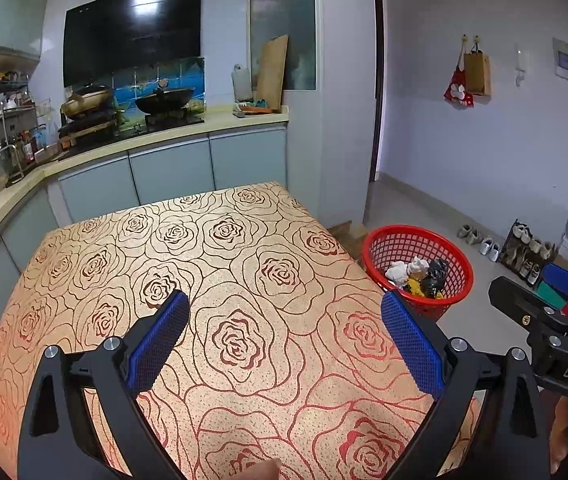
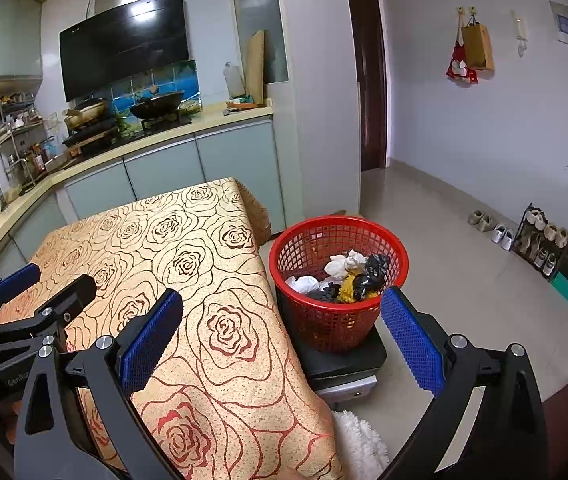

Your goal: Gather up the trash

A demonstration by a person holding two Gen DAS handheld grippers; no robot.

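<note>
The tablecloth (image 1: 224, 280) is a golden tan, covered in large rose outlines drawn in dark brown that turn red toward the near edge. The basket (image 2: 339, 320) is bright red plastic mesh, and the trash in it (image 2: 347, 276) mixes white, black and yellow crumpled pieces (with some dark grey among them). Both the left gripper (image 1: 284, 332) and the right gripper (image 2: 282, 328) have black frames and blue pads with a fine diamond texture. The cabinets (image 1: 172, 172) are pale grey-blue under a cream countertop (image 1: 164, 136), the range hood (image 1: 132, 32) is glossy black, and the wall (image 1: 483, 140) is a light lilac-white.
</note>
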